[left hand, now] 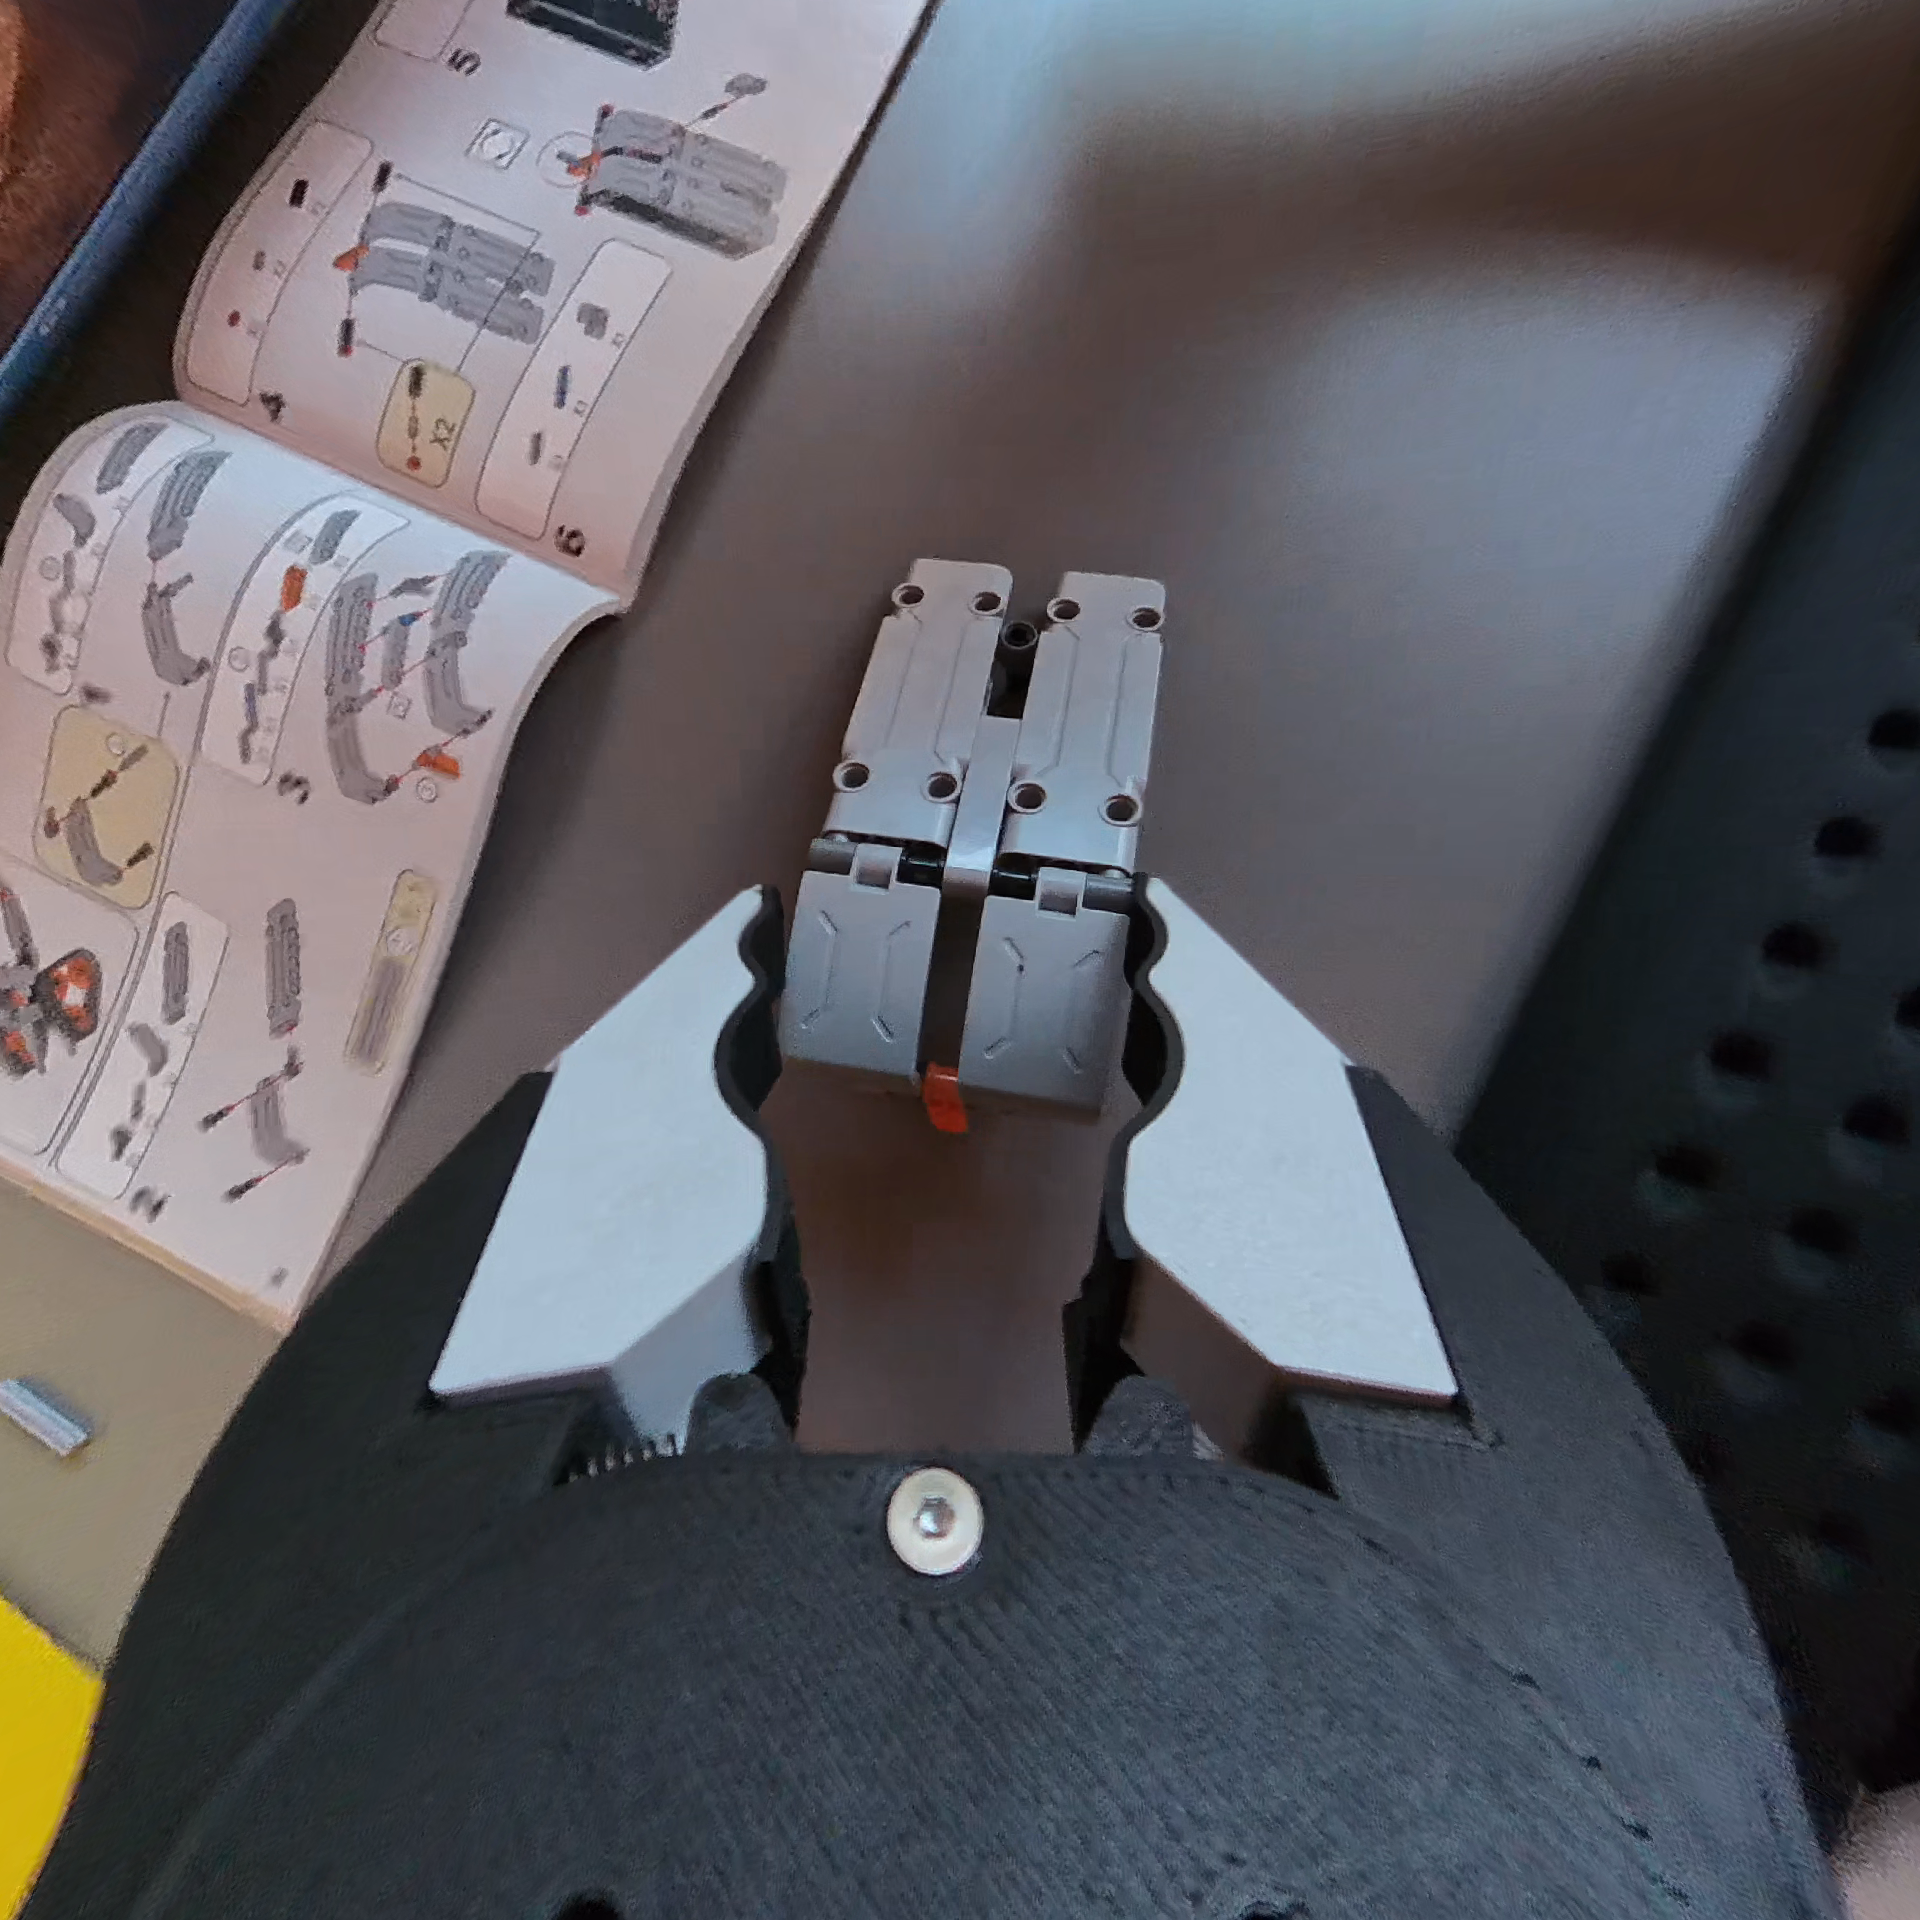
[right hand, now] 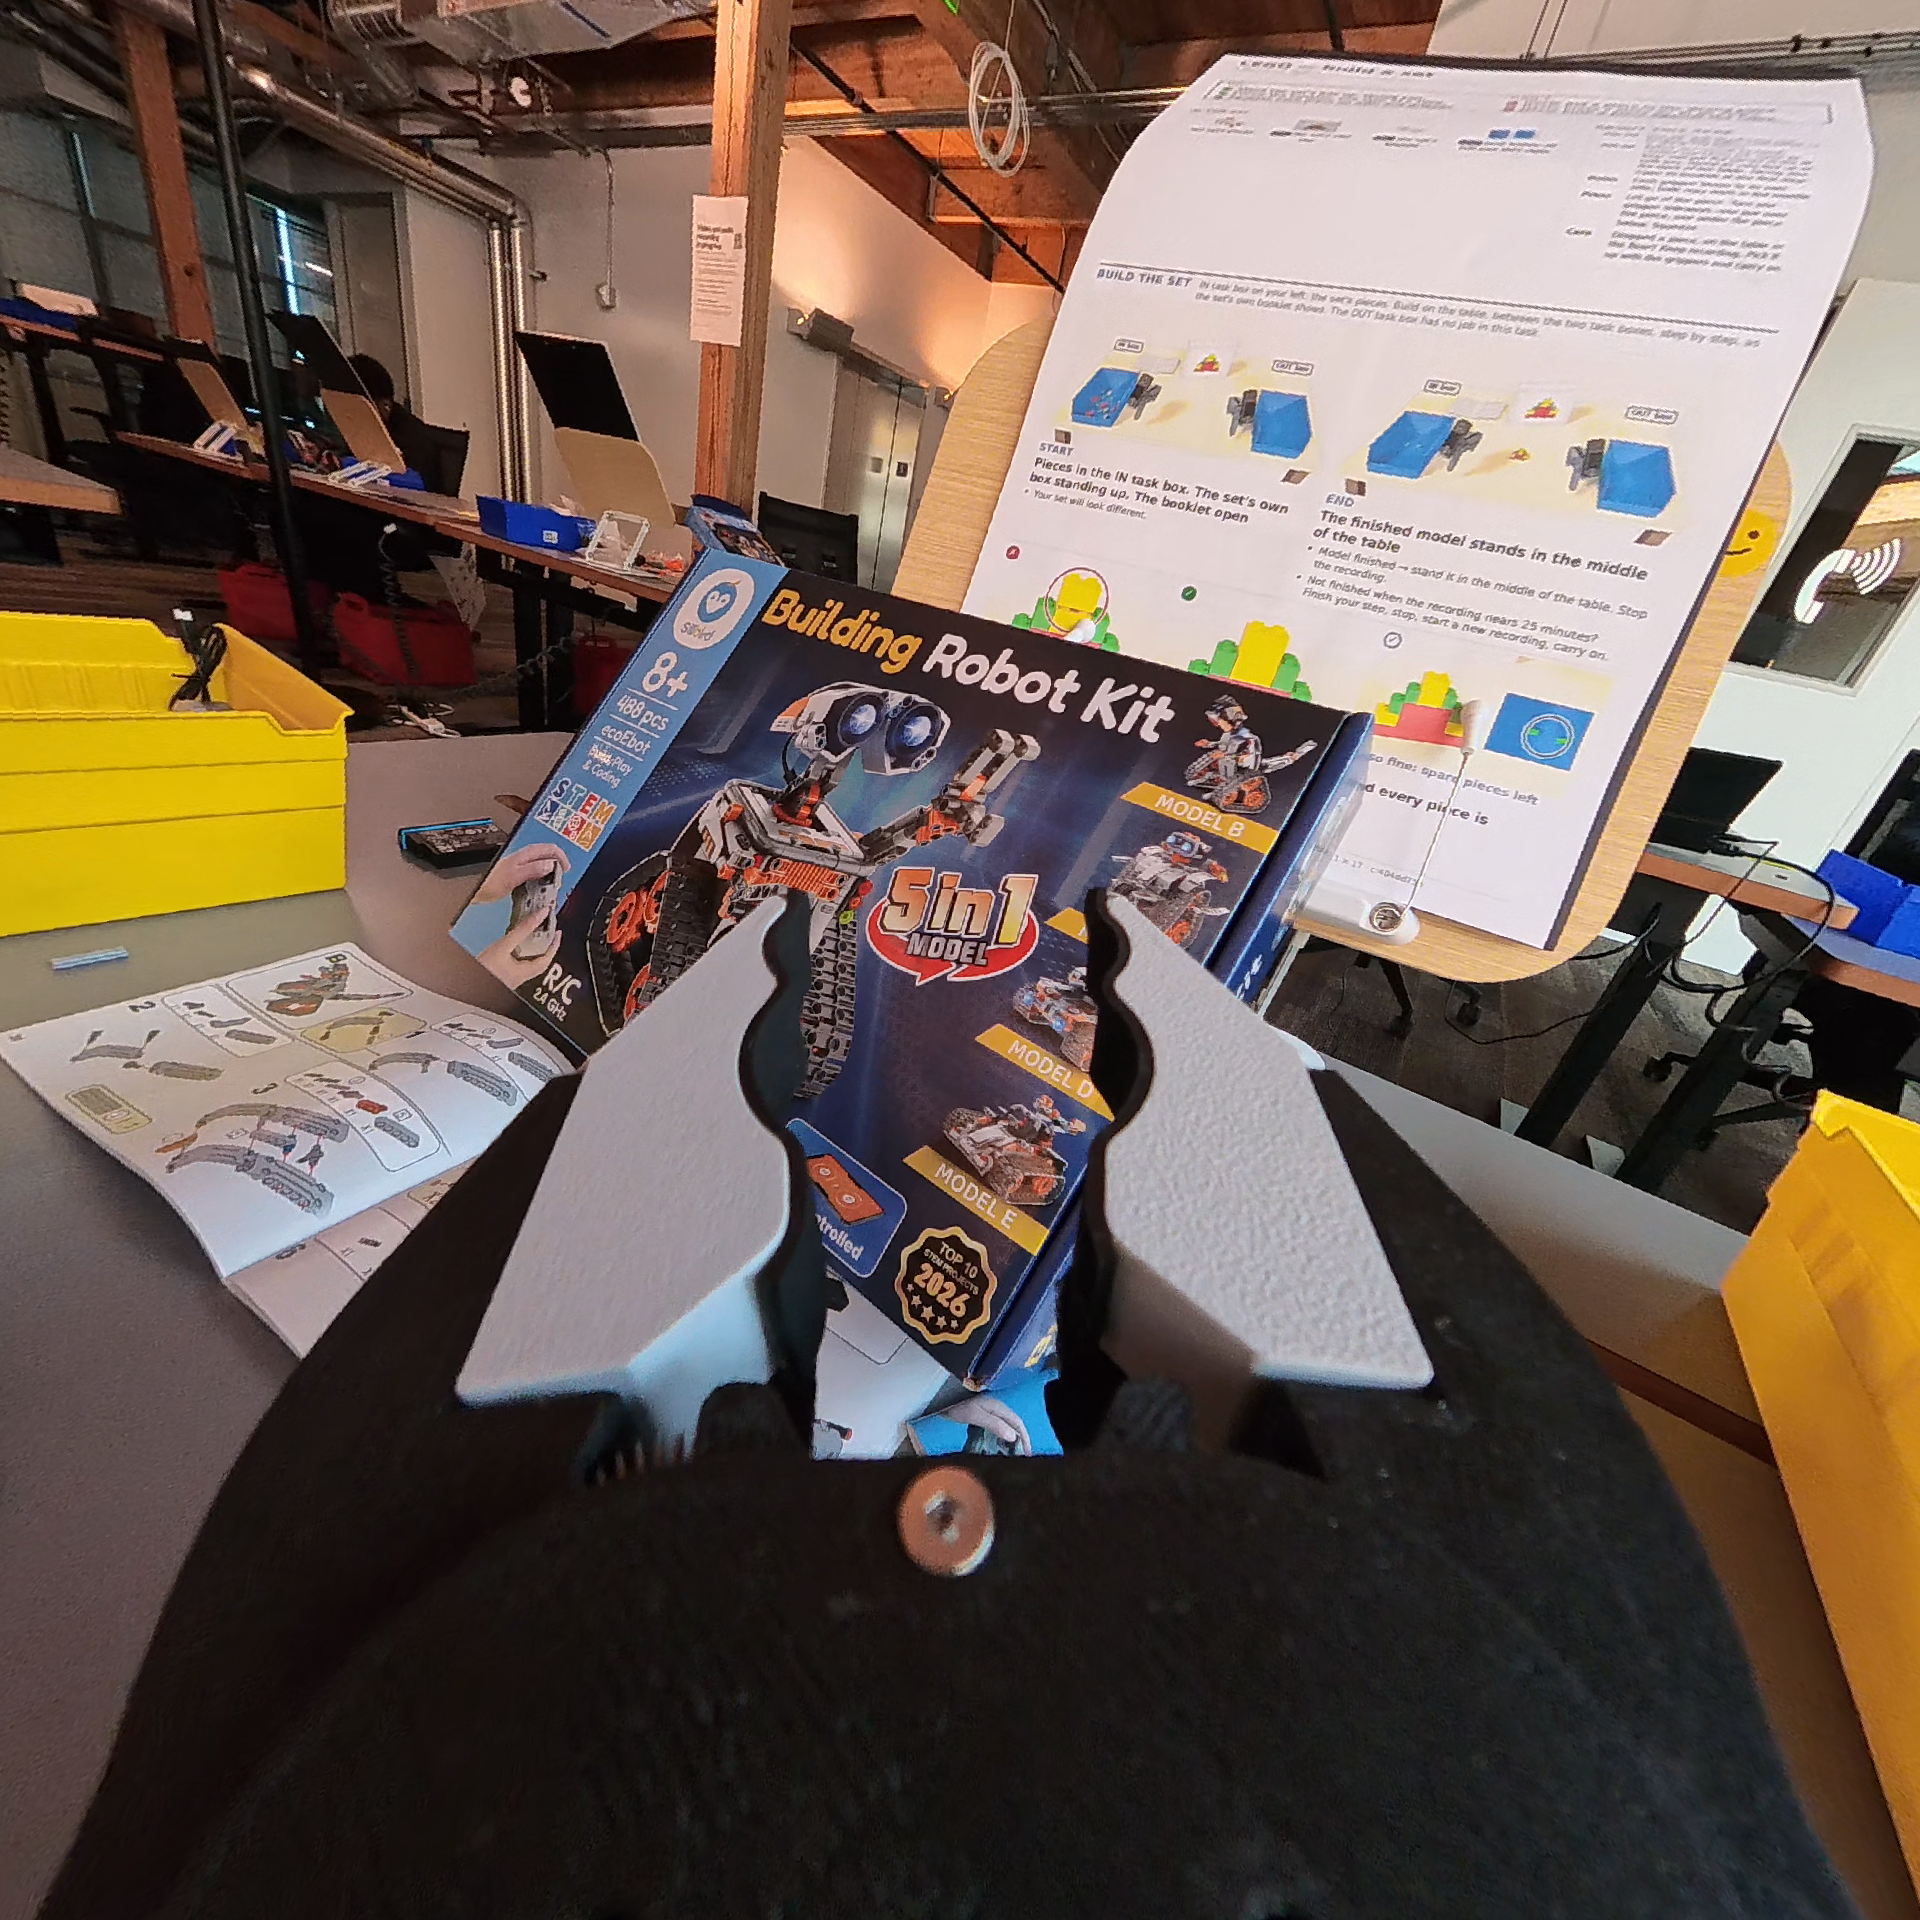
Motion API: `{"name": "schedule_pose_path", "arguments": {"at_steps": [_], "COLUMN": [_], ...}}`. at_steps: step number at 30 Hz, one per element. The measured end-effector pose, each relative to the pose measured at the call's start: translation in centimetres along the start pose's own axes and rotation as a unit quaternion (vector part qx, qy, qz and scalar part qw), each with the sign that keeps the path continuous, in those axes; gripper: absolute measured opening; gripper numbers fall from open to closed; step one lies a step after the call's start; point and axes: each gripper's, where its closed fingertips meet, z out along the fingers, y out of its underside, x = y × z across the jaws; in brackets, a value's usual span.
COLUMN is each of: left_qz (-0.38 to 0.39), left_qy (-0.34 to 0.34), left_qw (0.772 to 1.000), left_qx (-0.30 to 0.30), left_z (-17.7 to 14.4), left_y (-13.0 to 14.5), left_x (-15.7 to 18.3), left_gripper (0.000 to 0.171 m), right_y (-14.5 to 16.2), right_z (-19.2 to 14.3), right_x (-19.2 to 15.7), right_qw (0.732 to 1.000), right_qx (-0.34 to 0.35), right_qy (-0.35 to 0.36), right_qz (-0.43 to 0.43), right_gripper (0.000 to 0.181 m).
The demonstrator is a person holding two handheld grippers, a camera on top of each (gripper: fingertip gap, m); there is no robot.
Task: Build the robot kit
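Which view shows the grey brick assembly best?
The left wrist view: the grey assembly sits centred between the left gripper fingers, which close on its near end. The right wrist view does not show it at all.

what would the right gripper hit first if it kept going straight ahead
Most likely the blue kit box standing upright straight beyond the right gripper, whose jaws are open and empty. How far off the box stands is unclear.

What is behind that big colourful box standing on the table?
Behind the box stands a wooden board with a printed sheet clipped on it. The box covers the sheet's lower left corner, and whatever lies directly behind its base is hidden.
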Motion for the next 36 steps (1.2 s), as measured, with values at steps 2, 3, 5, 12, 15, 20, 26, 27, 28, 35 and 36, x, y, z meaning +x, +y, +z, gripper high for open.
{"name": "schedule_pose_path", "arguments": {"at_steps": [2,3,5,12,15,20,26,27,28,35,36], "left_qz": [-0.009,-0.018,-0.041,-0.090,-0.093,-0.107,-0.122,-0.140,-0.166,-0.295,-0.293], "left_qy": [-0.027,-0.039,-0.063,-0.088,-0.087,-0.073,-0.067,-0.054,-0.033,0.052,0.051], "left_qw": [1.000,0.999,0.997,0.991,0.990,0.991,0.990,0.988,0.985,0.954,0.955], "left_qx": [-0.007,-0.012,-0.017,-0.055,-0.061,-0.037,-0.026,-0.023,-0.020,0.005,0.003], "left_z": [-0.5,-1.0,-2.1,-3.8,-3.5,-3.5,-3.7,-3.7,-3.7,-3.9,-3.9], "left_y": [0.9,1.4,2.3,5.0,5.6,5.4,5.6,5.5,5.4,5.2,5.2], "left_x": [-1.5,-2.3,-3.7,-5.1,-5.0,-4.7,-4.6,-4.4,-4.0,-3.6,-3.5], "left_gripper": [0.065,0.065,0.065,0.065,0.065,0.067,0.065,0.065,0.064,0.065,0.065], "right_y": [0.1,0.2,0.3,0.5,0.7,1.1,1.5,1.5,1.6,1.8,1.8], "right_z": [0.0,0.0,-0.1,0.0,0.1,0.4,0.5,0.5,0.6,0.7,0.7], "right_x": [0.1,0.2,0.4,0.9,0.7,0.2,0.1,0.1,0.1,-0.3,-0.3], "right_qw": [1.000,1.000,1.000,1.000,1.000,0.999,0.999,0.999,0.999,0.999,0.999], "right_qx": [-0.002,-0.004,-0.008,-0.006,-0.010,-0.020,-0.027,-0.027,-0.028,-0.034,-0.034], "right_qy": [-0.001,-0.001,0.002,-0.001,-0.005,-0.013,-0.016,-0.016,-0.017,-0.024,-0.024], "right_qz": [0.000,-0.001,-0.002,0.027,0.028,0.022,0.023,0.023,0.023,0.018,0.018], "right_gripper": [0.052,0.052,0.052,0.051,0.052,0.052,0.052,0.051,0.052,0.052,0.052]}}
